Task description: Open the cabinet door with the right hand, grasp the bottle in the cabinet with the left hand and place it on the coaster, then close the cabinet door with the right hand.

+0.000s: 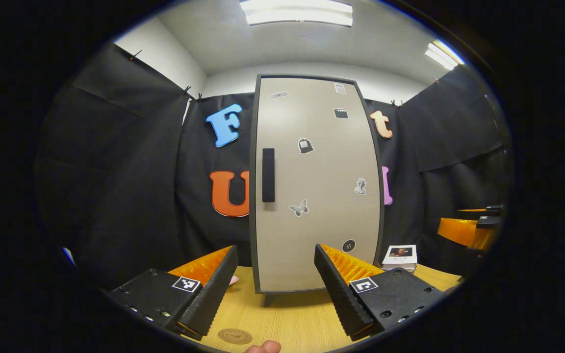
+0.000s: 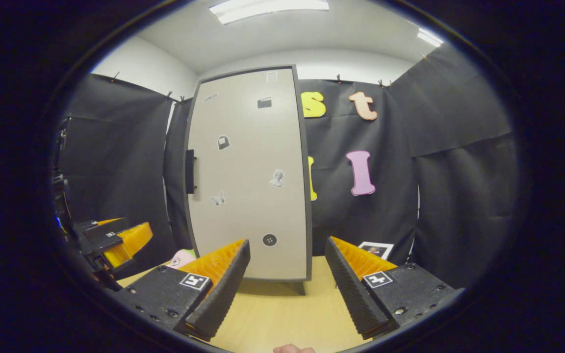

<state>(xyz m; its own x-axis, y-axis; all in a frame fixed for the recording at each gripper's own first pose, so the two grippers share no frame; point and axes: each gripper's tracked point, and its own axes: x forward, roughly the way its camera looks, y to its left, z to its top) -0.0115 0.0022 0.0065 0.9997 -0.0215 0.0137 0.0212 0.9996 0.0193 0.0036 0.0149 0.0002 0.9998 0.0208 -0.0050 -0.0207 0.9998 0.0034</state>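
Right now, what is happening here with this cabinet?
A person holds two grippers in front of a closed cabinet door on a wooden table. The left gripper and right gripper are both open and empty. The handle is untouched; a coaster waits near the left gripper.

Shut cabinet door, flat coaster

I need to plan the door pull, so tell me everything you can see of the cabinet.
The cabinet is tall and narrow, standing upright on the wooden table against the black cloth wall. Its door is a smooth beige panel in a dark grey frame and is shut. A black vertical bar handle sits near the door's left edge at mid height. Small stickers dot the panel, among them a butterfly and a round button. A short leg shows under it. Nothing touches it; both hand-held grippers are short of it.
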